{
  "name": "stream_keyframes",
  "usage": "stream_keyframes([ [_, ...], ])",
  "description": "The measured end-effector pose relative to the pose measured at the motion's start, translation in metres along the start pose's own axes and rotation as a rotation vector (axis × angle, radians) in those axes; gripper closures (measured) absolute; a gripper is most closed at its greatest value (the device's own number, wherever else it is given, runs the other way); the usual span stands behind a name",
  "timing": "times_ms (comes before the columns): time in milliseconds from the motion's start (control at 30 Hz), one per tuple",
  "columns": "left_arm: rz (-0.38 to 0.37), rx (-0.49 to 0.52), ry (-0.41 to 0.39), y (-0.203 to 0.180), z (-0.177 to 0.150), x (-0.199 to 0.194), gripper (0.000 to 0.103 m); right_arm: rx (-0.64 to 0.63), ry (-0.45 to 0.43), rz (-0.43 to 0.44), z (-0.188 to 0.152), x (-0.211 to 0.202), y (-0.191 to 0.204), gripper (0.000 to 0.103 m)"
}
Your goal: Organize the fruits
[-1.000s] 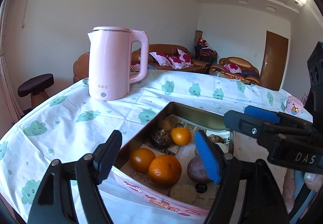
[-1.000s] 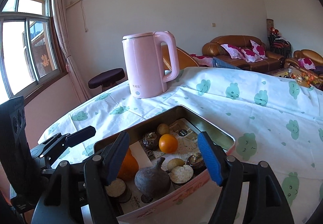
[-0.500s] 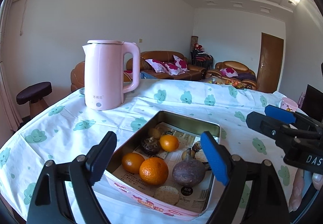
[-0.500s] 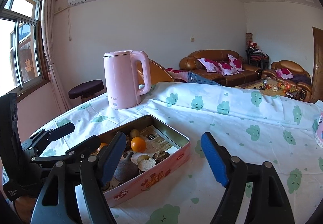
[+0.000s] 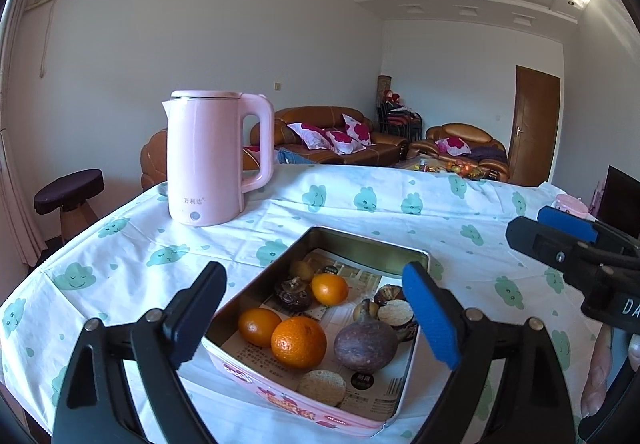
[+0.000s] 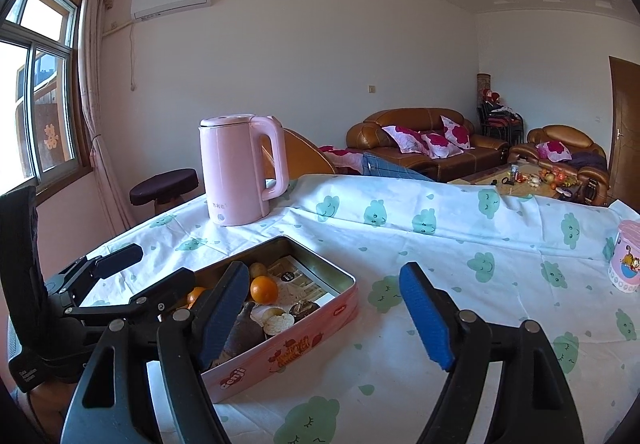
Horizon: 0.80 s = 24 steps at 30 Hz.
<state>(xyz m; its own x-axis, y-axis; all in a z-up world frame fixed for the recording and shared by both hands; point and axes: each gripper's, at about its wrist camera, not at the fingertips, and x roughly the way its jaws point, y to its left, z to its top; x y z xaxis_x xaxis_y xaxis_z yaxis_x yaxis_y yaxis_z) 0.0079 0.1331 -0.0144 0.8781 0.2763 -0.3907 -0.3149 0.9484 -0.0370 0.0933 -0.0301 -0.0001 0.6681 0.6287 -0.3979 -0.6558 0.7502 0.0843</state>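
A pink tin box [image 5: 280, 390] [image 6: 304, 348] lined with newspaper sits on the table and holds the fruits. Inside are a large orange [image 5: 299, 342], two smaller oranges [image 5: 259, 326] [image 5: 329, 289], a purple round fruit [image 5: 366, 344], dark fruits [image 5: 294, 294] and halved pieces. My left gripper [image 5: 316, 318] is open and empty, hovering above the box's near end. My right gripper [image 6: 324, 318] is open and empty, to the right of the box above the cloth. Each gripper shows at the edge of the other's view.
A pink electric kettle [image 5: 208, 160] [image 6: 240, 172] stands behind the box. A pink printed cup [image 6: 626, 260] sits at the table's right edge. The white cloth with green clouds [image 6: 460, 244] covers the table. A stool, sofas and a door lie beyond.
Both grippers have pulled back and up from the box, still open. The right gripper has swung right, so the box now lies to its left.
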Motion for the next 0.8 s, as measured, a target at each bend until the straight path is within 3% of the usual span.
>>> stream_keyframes([
  [433,0.003,0.005,0.001,-0.0018,-0.0002,-0.0011,0.009,0.003,-0.007,-0.003,-0.0001,-0.0036,-0.0018,0.024],
  [800,0.018,0.005,-0.006,-0.0014,0.0006,-0.0028,0.0,0.009,-0.013,-0.009,0.0003,-0.0071,-0.0027,0.024],
])
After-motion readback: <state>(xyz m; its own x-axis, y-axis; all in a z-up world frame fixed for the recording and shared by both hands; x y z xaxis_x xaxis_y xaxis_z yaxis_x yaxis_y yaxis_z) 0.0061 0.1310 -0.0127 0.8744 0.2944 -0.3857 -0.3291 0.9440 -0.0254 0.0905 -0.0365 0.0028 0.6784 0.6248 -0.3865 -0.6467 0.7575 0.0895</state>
